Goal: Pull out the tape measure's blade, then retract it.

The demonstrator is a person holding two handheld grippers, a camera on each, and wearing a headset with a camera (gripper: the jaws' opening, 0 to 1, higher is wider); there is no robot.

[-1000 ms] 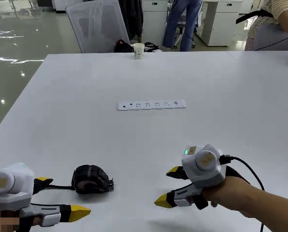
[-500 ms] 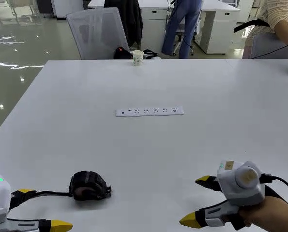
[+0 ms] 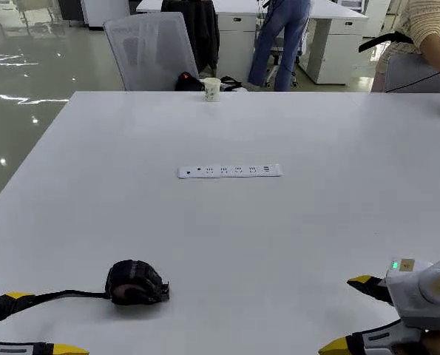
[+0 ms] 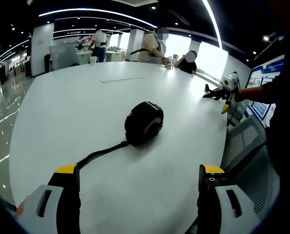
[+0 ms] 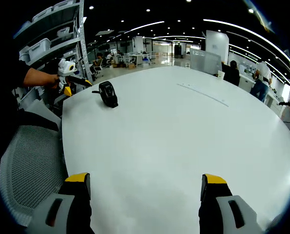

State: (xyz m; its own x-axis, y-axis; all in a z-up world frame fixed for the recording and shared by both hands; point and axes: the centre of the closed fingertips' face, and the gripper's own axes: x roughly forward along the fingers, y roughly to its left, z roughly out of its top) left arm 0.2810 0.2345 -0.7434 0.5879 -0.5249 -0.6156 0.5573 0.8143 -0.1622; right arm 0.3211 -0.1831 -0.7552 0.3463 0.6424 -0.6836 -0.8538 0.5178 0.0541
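Note:
The black tape measure [image 3: 136, 282] lies on the white table [image 3: 279, 222] near its front edge, blade in, with a black wrist strap [image 3: 64, 296] trailing left. My left gripper [image 3: 42, 323] sits at the front left, open, jaws wide apart, and the strap's end reaches one fingertip. In the left gripper view the tape measure [image 4: 144, 122] lies ahead of the open left gripper [image 4: 139, 170]. My right gripper [image 3: 344, 313] is open at the front right, well away from the tape. In the right gripper view the tape measure [image 5: 107, 92] is far off, beyond the right gripper [image 5: 145, 178].
A white power strip [image 3: 229, 171] lies mid-table. At the far edge a paper cup [image 3: 211, 88] stands, with a grey mesh chair [image 3: 149, 48] and people behind it. Another mesh chair [image 5: 28, 161] sits by the near edge.
Both grippers have drawn back toward the table's front edge and apart, the right one going right, the left one left. The tape measure has stayed in place.

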